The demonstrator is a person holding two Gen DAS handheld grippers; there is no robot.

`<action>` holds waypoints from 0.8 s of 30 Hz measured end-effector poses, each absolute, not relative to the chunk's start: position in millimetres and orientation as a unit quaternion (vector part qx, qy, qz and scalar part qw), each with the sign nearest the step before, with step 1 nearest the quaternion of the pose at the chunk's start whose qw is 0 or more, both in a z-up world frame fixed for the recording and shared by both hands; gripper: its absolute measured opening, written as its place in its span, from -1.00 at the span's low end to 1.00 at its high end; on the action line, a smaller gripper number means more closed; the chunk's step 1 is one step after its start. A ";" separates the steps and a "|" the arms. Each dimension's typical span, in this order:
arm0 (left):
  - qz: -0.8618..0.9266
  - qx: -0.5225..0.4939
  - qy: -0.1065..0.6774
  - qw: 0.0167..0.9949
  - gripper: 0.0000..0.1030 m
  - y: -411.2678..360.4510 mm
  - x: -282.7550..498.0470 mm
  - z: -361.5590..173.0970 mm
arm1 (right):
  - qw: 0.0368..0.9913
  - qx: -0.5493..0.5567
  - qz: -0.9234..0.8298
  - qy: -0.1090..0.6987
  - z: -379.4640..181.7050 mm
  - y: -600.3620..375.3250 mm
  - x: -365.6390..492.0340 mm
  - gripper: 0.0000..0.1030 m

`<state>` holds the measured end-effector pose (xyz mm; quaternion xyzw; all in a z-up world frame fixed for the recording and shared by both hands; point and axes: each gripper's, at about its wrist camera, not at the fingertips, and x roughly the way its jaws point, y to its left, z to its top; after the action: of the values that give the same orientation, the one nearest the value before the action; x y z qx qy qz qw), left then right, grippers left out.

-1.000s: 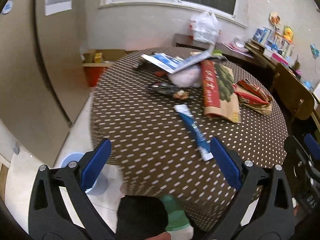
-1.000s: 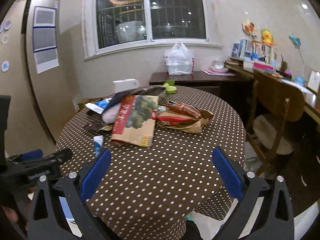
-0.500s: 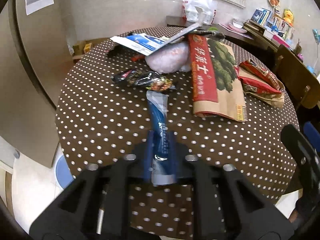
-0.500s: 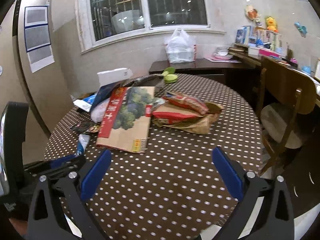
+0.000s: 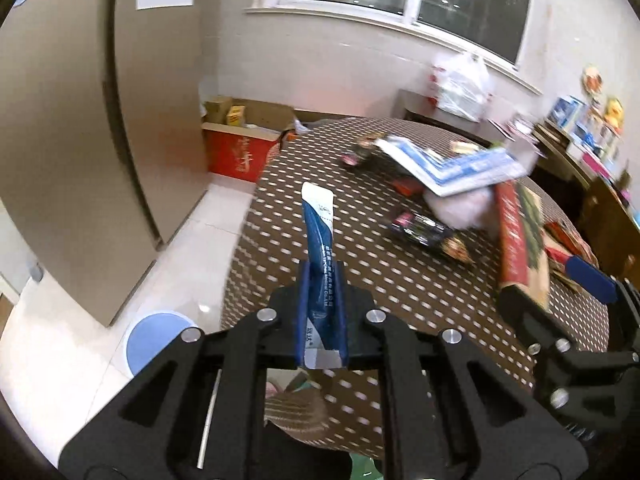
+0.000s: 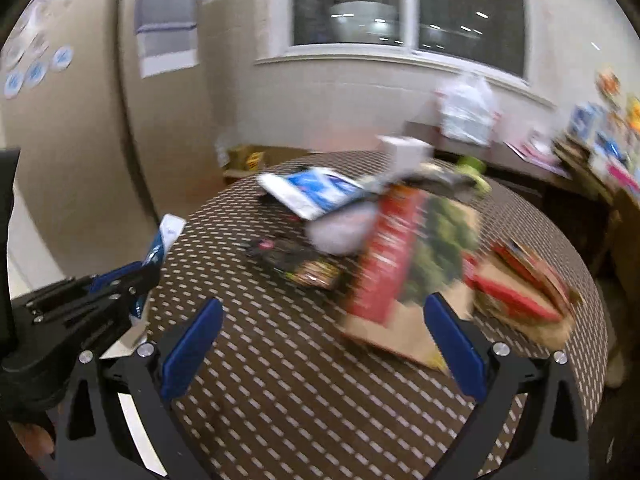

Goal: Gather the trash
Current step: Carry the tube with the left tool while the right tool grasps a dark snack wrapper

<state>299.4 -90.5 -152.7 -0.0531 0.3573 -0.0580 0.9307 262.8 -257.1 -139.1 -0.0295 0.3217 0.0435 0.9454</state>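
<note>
My left gripper grips a blue and white tube wrapper, its jaws still closing on it. The wrapper sticks up past the fingertips, clear of the round brown dotted table. In the right wrist view the same left gripper holds the wrapper over the table's left edge. My right gripper stands open above the cloth with nothing between its fingers. Ahead of it lie a red and green paper bag, a black snack wrapper, red packets and a blue and white packet.
A red cardboard box and a blue round bin stand on the floor left of the table. A tall beige cabinet fills the left. A sideboard behind carries a white plastic bag. Shelves crowd the right wall.
My left gripper went from wide open to shut on the blue wrapper, lifted it off the cloth and swung left. The right gripper moved left over the table, still open.
</note>
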 end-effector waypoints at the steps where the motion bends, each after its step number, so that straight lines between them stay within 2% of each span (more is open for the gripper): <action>1: -0.056 -0.055 0.357 0.931 -0.76 -83.6 299.1 -154.9 | 0.944 -0.039 0.049 0.325 -139.1 -251.4 268.1 0.91; 4: -0.052 -0.057 0.360 0.930 -0.76 -74.6 309.9 -157.3 | 0.936 -0.068 0.066 0.340 -141.9 -232.7 292.9 0.79; 5: -0.053 -0.060 0.362 0.929 -0.77 -73.1 311.4 -158.9 | 0.930 -0.075 0.073 0.352 -144.3 -228.7 302.9 0.66; 7: -0.052 -0.061 0.364 0.928 -0.77 -70.1 315.8 -161.5 | 0.921 -0.086 0.078 0.372 -149.9 -224.3 321.1 0.52; 13: -0.058 -0.065 0.364 0.927 -0.77 -67.1 325.1 -166.3 | 0.904 -0.113 0.044 0.409 -165.9 -224.1 352.6 0.47; 18: -0.069 -0.062 0.367 0.926 -0.77 -67.9 326.6 -169.9 | 0.896 -0.077 0.046 0.434 -178.5 -239.5 367.9 0.33; 20: -0.073 -0.065 0.368 0.925 -0.77 -69.2 327.4 -170.3 | 0.894 -0.053 0.060 0.442 -179.6 -243.3 373.8 0.03; 21: -0.077 -0.066 0.369 0.924 -0.77 -69.1 327.8 -170.1 | 0.893 -0.051 0.063 0.443 -179.3 -243.4 375.8 -0.04; 23: -0.081 -0.069 0.369 0.923 -0.77 -67.8 327.1 -169.2 | 0.892 -0.050 0.075 0.444 -178.7 -240.6 379.4 -0.39; 24: -0.084 -0.071 0.369 0.923 -0.77 -66.4 326.7 -168.9 | 0.892 -0.051 0.079 0.443 -178.6 -238.9 379.1 -0.50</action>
<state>326.7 -66.4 -168.9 -0.0708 0.3694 -0.0837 0.9228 379.1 -238.9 -178.6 -0.0507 0.4427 0.0786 0.8918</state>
